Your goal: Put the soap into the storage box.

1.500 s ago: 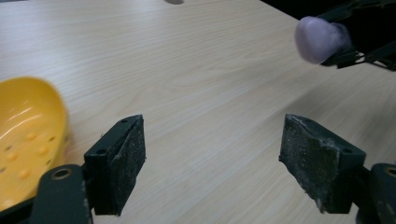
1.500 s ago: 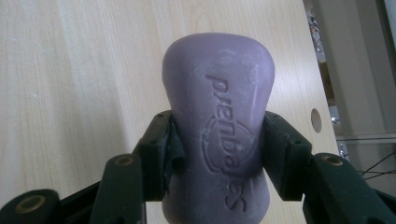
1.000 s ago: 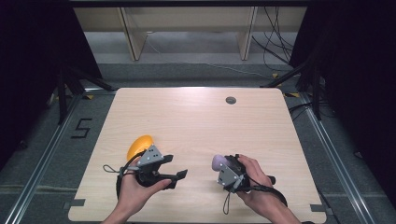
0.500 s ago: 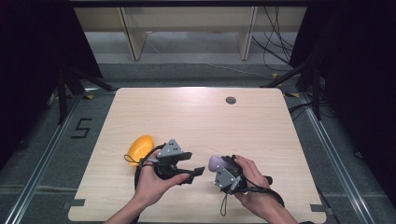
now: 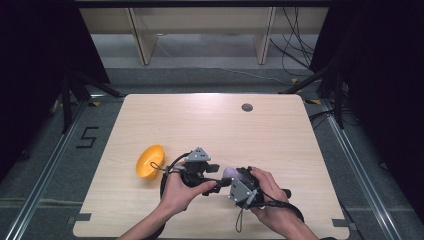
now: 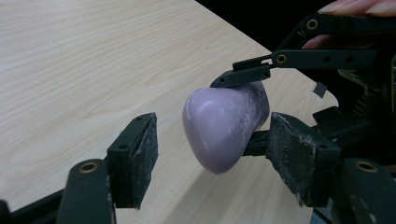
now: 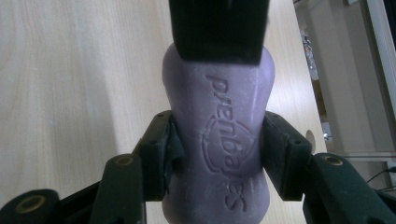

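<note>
An orange bowl [image 5: 149,161] sits tilted near the light wooden table's [image 5: 210,125] left edge, and a small dark round grommet [image 5: 247,107] marks its far side.

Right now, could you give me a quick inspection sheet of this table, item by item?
Surface: pale wooden table, round hole near its far edge.
Job's things: purple soap-like bar, embossed lettering; orange bowl at left.
Clutter: nothing seen.
Grippers: right gripper jaws clamp the bar; left gripper jaws open around its free end.
Cables: black cable loops by the left gripper; more on the floor behind.
Surroundings: dark curtains, wooden frame legs, floor marking "5".
</note>
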Action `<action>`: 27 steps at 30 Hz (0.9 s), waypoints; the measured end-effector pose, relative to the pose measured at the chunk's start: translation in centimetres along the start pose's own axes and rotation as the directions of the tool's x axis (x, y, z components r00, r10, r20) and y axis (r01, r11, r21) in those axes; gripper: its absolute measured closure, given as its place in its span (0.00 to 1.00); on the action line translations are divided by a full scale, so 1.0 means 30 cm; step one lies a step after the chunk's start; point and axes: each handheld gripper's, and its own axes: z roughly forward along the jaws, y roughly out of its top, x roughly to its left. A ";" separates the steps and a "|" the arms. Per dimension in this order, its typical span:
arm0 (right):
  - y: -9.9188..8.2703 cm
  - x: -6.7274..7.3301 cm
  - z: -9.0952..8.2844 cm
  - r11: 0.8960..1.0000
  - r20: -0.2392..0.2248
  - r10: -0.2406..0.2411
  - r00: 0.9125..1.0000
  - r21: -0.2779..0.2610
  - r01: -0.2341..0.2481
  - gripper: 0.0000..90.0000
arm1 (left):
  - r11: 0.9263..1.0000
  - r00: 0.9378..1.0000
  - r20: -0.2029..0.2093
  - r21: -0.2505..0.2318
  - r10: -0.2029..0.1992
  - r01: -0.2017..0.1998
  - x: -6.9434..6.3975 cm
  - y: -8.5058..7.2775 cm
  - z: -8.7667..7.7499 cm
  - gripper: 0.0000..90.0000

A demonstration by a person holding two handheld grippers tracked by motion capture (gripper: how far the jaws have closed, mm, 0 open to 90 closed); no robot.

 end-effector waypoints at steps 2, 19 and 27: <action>0.003 -0.004 0.002 0.999 0.000 -0.030 1.000 -0.016 0.030 0.55 | 1.000 1.000 0.010 0.006 -0.012 0.012 0.001 0.001 0.010 0.37; 0.013 0.006 -0.003 1.000 -0.005 -0.019 1.000 -0.022 0.019 0.55 | 0.996 0.995 0.048 0.017 -0.088 0.087 0.013 0.003 0.035 0.43; 0.017 0.011 -0.006 1.000 -0.003 -0.012 1.000 -0.023 0.012 0.55 | 0.995 0.993 0.062 0.021 -0.097 0.096 0.015 0.004 0.039 0.46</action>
